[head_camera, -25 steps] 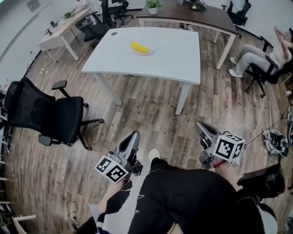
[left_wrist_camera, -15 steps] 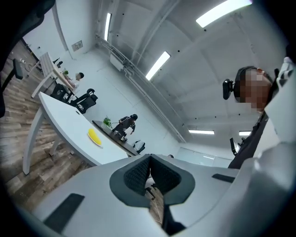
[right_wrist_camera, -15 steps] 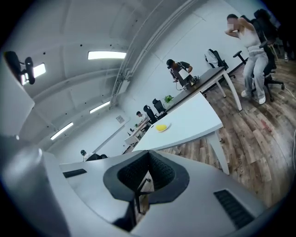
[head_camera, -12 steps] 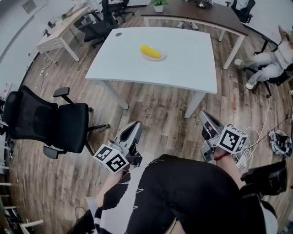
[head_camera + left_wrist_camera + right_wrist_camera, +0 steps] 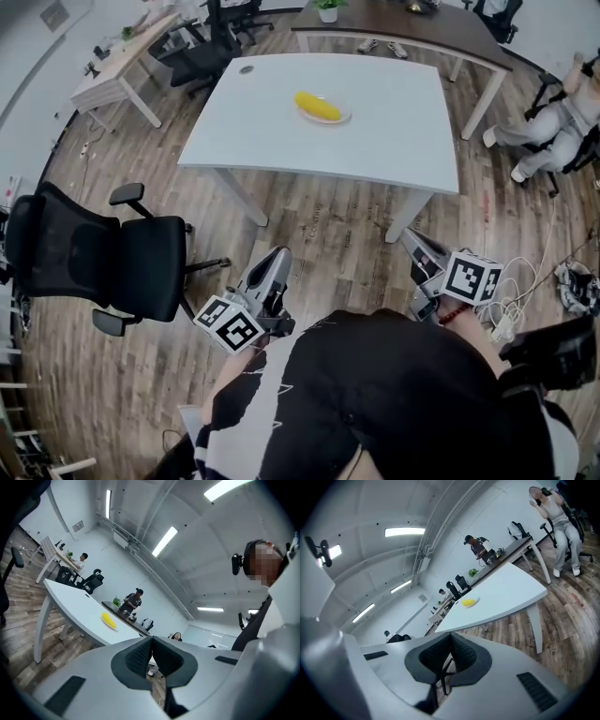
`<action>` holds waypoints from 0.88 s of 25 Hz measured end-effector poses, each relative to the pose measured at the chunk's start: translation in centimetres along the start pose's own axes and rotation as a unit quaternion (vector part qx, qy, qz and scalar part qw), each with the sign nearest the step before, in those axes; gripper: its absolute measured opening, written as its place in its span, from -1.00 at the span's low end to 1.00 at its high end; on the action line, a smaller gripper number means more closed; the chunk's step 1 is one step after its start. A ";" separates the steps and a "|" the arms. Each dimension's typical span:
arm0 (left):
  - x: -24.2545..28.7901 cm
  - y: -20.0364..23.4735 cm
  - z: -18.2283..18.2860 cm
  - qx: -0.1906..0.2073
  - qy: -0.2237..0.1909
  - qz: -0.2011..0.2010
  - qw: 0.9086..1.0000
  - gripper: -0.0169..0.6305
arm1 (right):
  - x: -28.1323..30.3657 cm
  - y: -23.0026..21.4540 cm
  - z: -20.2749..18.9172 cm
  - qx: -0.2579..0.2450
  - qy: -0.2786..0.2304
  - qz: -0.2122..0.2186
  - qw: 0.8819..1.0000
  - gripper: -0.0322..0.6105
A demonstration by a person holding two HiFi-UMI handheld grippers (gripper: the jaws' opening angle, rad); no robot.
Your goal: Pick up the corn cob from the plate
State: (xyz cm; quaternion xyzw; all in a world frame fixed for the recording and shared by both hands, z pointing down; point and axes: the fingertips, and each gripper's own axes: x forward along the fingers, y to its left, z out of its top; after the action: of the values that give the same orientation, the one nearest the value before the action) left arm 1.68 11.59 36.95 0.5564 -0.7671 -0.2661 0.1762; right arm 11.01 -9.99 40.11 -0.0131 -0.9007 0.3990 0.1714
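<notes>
Smooth yellow corn cob (image 5: 318, 106) lies on small round white plate (image 5: 344, 118) (glossy white rectangular tabletop (image 5: 394, 141)). Empty, pads pressed together: left claw (image 5: 277, 255), right claw (image 5: 411, 238).

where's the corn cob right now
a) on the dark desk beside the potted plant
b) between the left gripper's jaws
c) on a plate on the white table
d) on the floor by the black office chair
c: the corn cob lies on the plate on the white table, while the left gripper and right gripper are shut on nothing, over the floor short of the table.
</notes>
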 end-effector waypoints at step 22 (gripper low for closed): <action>0.7 2.2 -0.3 -0.057 -0.012 -0.014 0.998 -0.90 | 4.3 1.4 -1.0 -0.019 0.053 0.001 0.998 -0.85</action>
State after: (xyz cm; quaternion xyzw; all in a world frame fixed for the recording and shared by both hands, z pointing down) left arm 0.01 11.37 38.49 0.5529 -0.7450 -0.3184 0.1945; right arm 7.14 -7.68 41.00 -0.0381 -0.8977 0.3806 0.2186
